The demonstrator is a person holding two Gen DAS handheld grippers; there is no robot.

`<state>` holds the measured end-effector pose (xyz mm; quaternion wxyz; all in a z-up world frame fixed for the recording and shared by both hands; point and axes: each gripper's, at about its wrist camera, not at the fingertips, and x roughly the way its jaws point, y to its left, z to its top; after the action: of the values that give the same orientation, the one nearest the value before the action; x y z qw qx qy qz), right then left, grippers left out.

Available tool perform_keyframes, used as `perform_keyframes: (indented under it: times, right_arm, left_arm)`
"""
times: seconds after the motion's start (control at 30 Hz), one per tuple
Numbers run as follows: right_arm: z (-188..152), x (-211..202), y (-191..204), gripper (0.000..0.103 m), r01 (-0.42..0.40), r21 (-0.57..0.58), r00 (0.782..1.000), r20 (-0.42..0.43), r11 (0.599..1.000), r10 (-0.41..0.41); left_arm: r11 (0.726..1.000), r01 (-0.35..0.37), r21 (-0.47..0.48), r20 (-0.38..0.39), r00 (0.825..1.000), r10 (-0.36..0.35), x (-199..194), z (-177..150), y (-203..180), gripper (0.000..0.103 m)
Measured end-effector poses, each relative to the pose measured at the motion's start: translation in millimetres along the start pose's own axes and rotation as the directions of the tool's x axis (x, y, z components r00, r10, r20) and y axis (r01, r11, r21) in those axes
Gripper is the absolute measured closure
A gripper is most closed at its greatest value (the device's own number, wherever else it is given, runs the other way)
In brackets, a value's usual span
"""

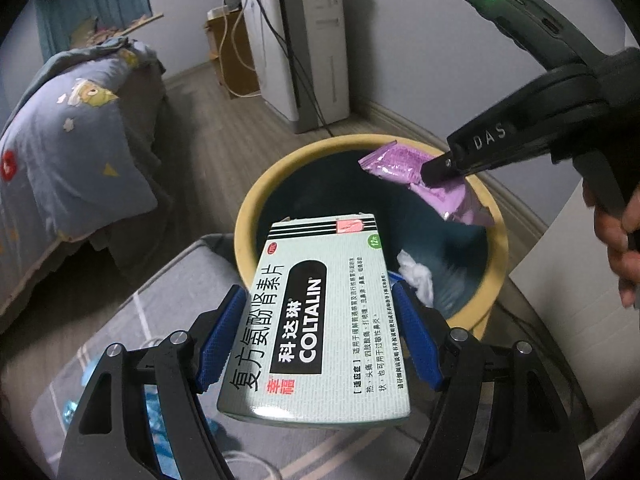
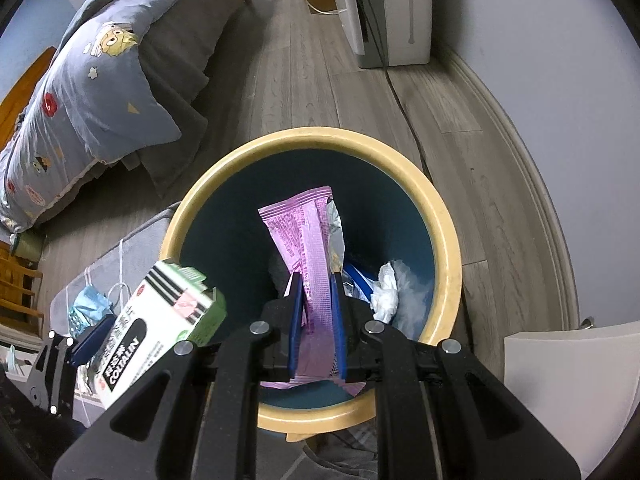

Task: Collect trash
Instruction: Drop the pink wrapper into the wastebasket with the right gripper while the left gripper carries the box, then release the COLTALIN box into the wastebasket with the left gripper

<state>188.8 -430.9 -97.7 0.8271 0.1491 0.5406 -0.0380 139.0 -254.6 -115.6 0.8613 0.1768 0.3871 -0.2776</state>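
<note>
The step in hand looks like the drop: both pieces of trash are at the bin [image 2: 440, 216], ready to be let go.

The right gripper [image 2: 316, 320] has its jaws closed tight on the purple wrapper [image 2: 300, 240], which hangs over the middle of the bin's mouth in the right wrist view. Tissue [image 2: 386, 288] already lies inside at about 4 o'clock of the opening. This one is well placed; parting the jaws should send the wrapper straight in. It is light and crinkled, so it may cling to a pad; a small shake over the opening would free it.

The left gripper [image 1: 318, 336] grips the medicine box [image 1: 320, 320] by its 2 long sides, jaws wide around it. The box sits at the bin's 7 o'clock edge, its far end over the rim [image 1: 248, 216] and its near end over the grey mat [image 1: 160, 300]. I would carry it further toward 1 o'clock until the whole box is inside the rim, tip its far end down, then open. Released here, it could strike the rim and fall on the mat.

Keep the 2 grippers apart.
</note>
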Motion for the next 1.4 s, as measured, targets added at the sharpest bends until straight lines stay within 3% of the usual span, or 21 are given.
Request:
perform_keyframes:
  times: [0.17,0.23,0.3,0.4,0.57,0.7,0.97,1.4]
  right_arm:
    - [0.8,-1.2,0.3,0.088,-0.004,-0.004,1.000,0.008,1.000,0.004]
    - [1.7,-2.1,-0.1,0.080,-0.002,0.004,1.000,0.013,1.000,0.002]
    - [2.2,-4.1,0.0,0.060,0.000,0.010,1.000,0.022,1.000,0.000]
    - [3.3,-8.4,0.9,0.041,0.003,0.009,0.999,0.042,1.000,-0.004]
    - [4.7,-15.5,4.8,0.018,0.005,0.015,0.997,0.073,1.000,-0.006]
    - [5.2,-19.9,12.2,0.006,-0.005,0.000,0.996,0.088,1.000,0.005]
    - [3.3,-23.2,58.5,0.006,-0.014,-0.097,0.996,0.091,0.995,0.023]
    - [-21.2,-22.1,163.3,0.006,-0.047,-0.319,0.995,0.064,0.947,0.071]
  left_arm:
    - [1.000,-0.003,-0.022,0.019,1.000,0.003,-2.7,5.1,4.3,0.025]
    - [0.999,-0.007,-0.032,0.036,0.999,0.008,-8.4,5.3,6.5,0.020]
    - [0.999,-0.009,-0.042,0.047,0.999,0.011,-13.4,5.5,8.6,0.016]
    - [0.998,-0.009,-0.062,0.061,0.998,0.013,-23.2,3.3,13.8,0.013]
    - [0.993,-0.023,-0.116,0.064,0.997,0.030,-41.3,-9.1,30.9,0.009]
    - [0.983,-0.045,-0.176,0.055,0.997,0.056,-56.1,-27.2,51.8,0.008]
    - [0.950,-0.145,-0.276,0.019,0.988,0.156,-99.2,-73.3,102.5,0.008]
    - [0.850,-0.316,-0.422,-0.065,0.945,0.319,-166.6,-157.7,178.8,0.007]
